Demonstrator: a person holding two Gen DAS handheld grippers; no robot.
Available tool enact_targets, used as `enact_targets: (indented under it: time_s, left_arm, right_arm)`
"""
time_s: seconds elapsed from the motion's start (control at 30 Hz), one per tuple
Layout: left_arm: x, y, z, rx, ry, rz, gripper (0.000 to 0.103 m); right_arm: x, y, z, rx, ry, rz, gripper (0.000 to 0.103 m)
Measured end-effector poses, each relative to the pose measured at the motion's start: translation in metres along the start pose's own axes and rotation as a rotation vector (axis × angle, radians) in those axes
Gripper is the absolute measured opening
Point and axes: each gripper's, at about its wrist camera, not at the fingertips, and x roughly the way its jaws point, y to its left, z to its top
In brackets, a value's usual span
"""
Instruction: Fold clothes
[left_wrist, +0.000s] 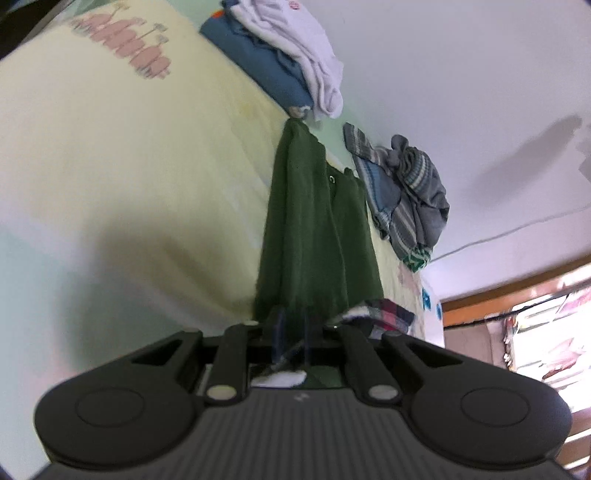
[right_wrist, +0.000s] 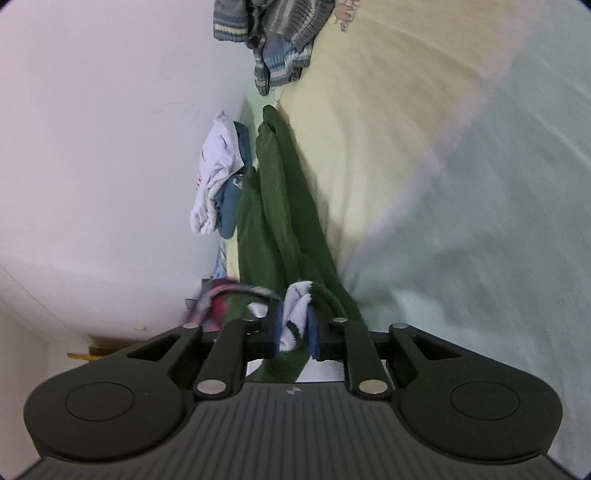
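the left gripper's (left_wrist: 291, 328) fingers are pressed together on an edge of the green garment (left_wrist: 317, 236); the right gripper's (right_wrist: 295, 325) fingers pinch another edge of it, white cloth bunched between them. the garment stretches long and narrow from both grips across the bed (left_wrist: 110, 166) (doubled lengthwise, by the look of it). folding seems midway: the cross folds remain. a white and blue stack (left_wrist: 284, 55) sits by the wall, and a striped heap (left_wrist: 406, 192) looks unfolded, so more clothes are probably left.
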Motion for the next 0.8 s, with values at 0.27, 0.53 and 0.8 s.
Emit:
enact_targets:
  time_s: [0.27, 0.53, 0.8]
  left_arm:
    - [-0.038, 0.008, -0.007, 0.177, 0.034, 0.102, 0.023]
    - [-0.03, -0.001, -0.038, 0.204, 0.111, 0.027, 0.061]
    - [-0.006, -0.03, -0.046, 0.282, 0.031, 0.09, 0.028]
  right_arm:
    - [-0.039, 0.051, -0.022, -0.358, -0.098, -0.126, 0.038]
    - [0.017, 0.076, -0.068, -0.935, -0.099, -0.461, 0.058]
    - [0.041, 0.068, -0.054, -0.933, -0.107, -0.475, 0.059]
